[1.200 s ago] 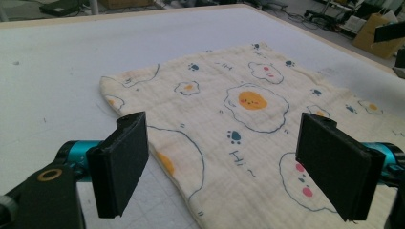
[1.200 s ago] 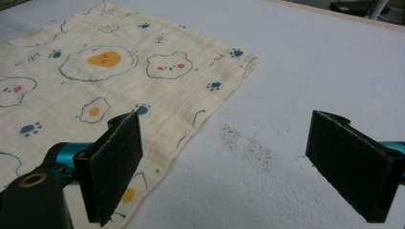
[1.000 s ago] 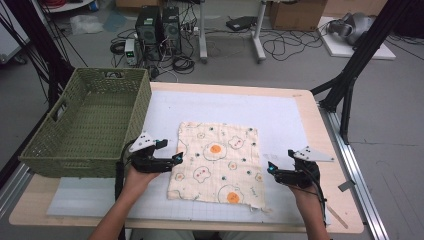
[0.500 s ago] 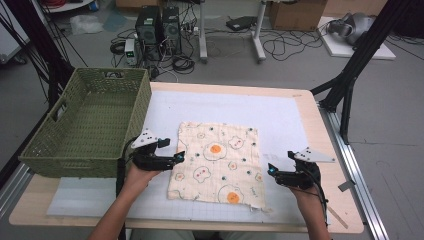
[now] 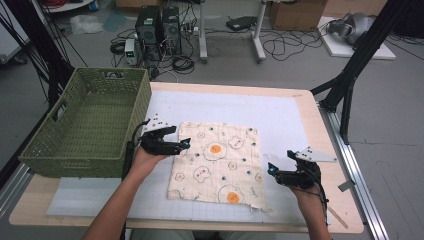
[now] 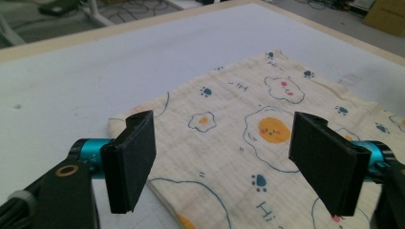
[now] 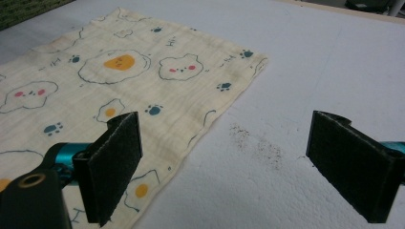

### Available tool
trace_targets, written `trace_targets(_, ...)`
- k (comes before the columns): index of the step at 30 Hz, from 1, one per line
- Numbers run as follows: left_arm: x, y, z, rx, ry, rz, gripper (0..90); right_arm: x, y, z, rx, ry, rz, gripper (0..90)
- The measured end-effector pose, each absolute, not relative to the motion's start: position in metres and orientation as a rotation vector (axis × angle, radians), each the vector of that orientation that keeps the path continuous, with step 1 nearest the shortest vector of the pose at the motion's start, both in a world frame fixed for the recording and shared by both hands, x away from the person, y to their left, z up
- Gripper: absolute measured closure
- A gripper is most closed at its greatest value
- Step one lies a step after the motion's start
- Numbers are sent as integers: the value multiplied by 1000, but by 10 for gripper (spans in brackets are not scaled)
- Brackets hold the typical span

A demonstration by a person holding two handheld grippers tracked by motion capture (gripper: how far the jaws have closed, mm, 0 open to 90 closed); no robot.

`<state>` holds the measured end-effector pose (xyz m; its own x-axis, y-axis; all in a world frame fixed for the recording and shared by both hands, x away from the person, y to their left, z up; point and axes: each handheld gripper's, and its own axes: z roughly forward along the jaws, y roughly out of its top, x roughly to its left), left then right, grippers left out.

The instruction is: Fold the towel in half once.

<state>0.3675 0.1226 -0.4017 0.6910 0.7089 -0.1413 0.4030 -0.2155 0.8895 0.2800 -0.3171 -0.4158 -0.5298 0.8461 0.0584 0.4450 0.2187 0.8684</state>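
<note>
A cream muslin cloth (image 5: 216, 165) printed with fried eggs, paw prints and small bear faces lies spread flat on the white mat (image 5: 280, 117) that covers the wooden table (image 5: 327, 150). It sits a little near of the table's middle, its near edge slightly frayed and rumpled.

The left gripper (image 5: 181, 145) is at the cloth's far left corner, held by the person's left hand (image 5: 142, 161). Its jaws stand wide apart; in the left gripper view (image 6: 224, 164) they straddle the cloth's corner area, with printed fabric showing between and beneath them. Whether the jaw tips touch the cloth is hard to judge from these angles.

The right gripper (image 5: 272, 170) is at the cloth's right edge, towards the near side, with the right hand (image 5: 306, 192) behind it. Its jaws are also spread wide. In the right gripper view (image 7: 239, 167) one jaw sits over the cloth's edge and the other over bare mat, where a faint patch of dark specks (image 7: 255, 140) marks the surface.

A green woven basket (image 5: 87, 125) with handle slots stands on the left part of the table, just beside the left gripper and apart from the cloth. On the floor beyond the table are computer towers (image 5: 157, 25) and loose cables (image 5: 280, 47).
</note>
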Motion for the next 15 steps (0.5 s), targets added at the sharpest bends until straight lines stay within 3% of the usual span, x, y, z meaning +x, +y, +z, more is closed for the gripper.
trace_targets(10,405,113,-406,1856,995,359,222,282,-317,-417,1209,2062,1252,112)
trace_targets(15,421,111,-406,1871,1013,416,338,283,-316,-419,1211,2072,1240,112)
